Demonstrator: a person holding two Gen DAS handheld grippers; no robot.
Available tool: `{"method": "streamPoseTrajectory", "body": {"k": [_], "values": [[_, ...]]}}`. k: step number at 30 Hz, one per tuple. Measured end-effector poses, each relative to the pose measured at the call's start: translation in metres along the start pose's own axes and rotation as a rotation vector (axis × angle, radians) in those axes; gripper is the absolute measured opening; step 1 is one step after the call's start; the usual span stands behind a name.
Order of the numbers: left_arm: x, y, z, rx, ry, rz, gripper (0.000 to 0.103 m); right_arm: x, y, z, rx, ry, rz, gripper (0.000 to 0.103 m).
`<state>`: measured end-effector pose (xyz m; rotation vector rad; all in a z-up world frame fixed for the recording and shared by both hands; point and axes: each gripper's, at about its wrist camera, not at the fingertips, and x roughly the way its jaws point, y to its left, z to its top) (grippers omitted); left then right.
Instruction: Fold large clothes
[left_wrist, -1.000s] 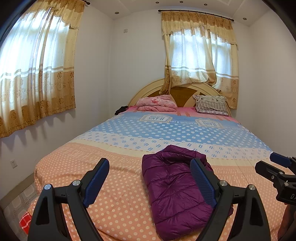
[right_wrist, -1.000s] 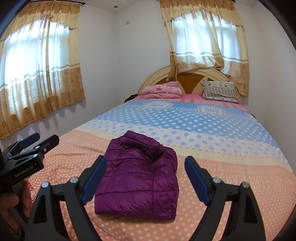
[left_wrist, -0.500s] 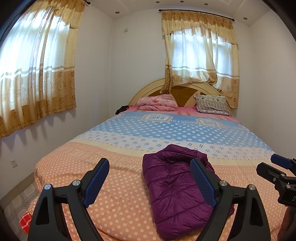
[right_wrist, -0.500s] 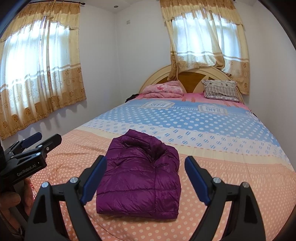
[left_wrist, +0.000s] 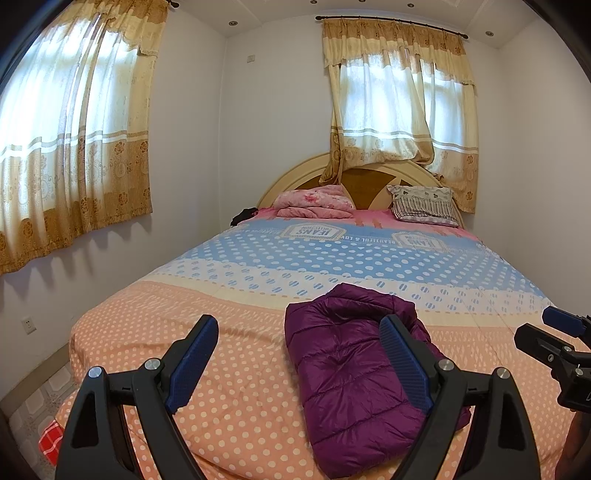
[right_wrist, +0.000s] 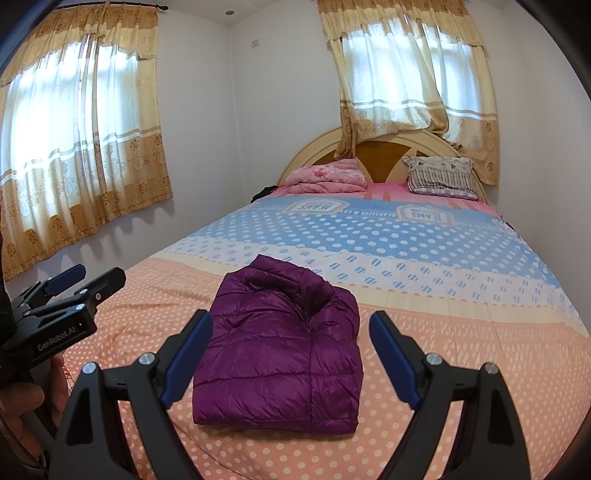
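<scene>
A purple quilted puffer jacket (right_wrist: 284, 350) lies folded into a compact rectangle near the foot of the bed (right_wrist: 461, 350), collar end toward the headboard. My right gripper (right_wrist: 290, 326) hovers in front of it, open, its blue pads apart and touching nothing. My left gripper (left_wrist: 299, 330) is also open, held left of the jacket (left_wrist: 354, 376), whose right side is partly covered by one finger. Each gripper shows at the edge of the other's view: the left gripper (right_wrist: 85, 280) and the right gripper (left_wrist: 546, 334).
The bed wears a dotted orange, cream and blue cover. A pink blanket (left_wrist: 314, 201) and a striped pillow (left_wrist: 424, 203) sit at the headboard. Curtained windows are on the left and far walls. A hand (right_wrist: 18, 413) holds the left gripper. Floor tiles (left_wrist: 33, 406) show at lower left.
</scene>
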<state>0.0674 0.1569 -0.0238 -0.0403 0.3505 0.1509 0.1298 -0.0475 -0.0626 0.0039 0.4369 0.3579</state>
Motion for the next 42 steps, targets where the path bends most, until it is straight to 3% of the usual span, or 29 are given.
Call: {"method": "streamPoseTrajectory", "body": {"k": [20, 42], "values": [[0.000, -0.006, 0.002, -0.022, 0.011, -0.008, 0.090, 0.001, 0.001, 0.000, 0.003, -0.009, -0.003, 0.089], [0.014, -0.009, -0.009, 0.003, 0.054, 0.061, 0.090, 0.000, -0.002, 0.003, -0.009, -0.008, 0.002, 0.090]]}}
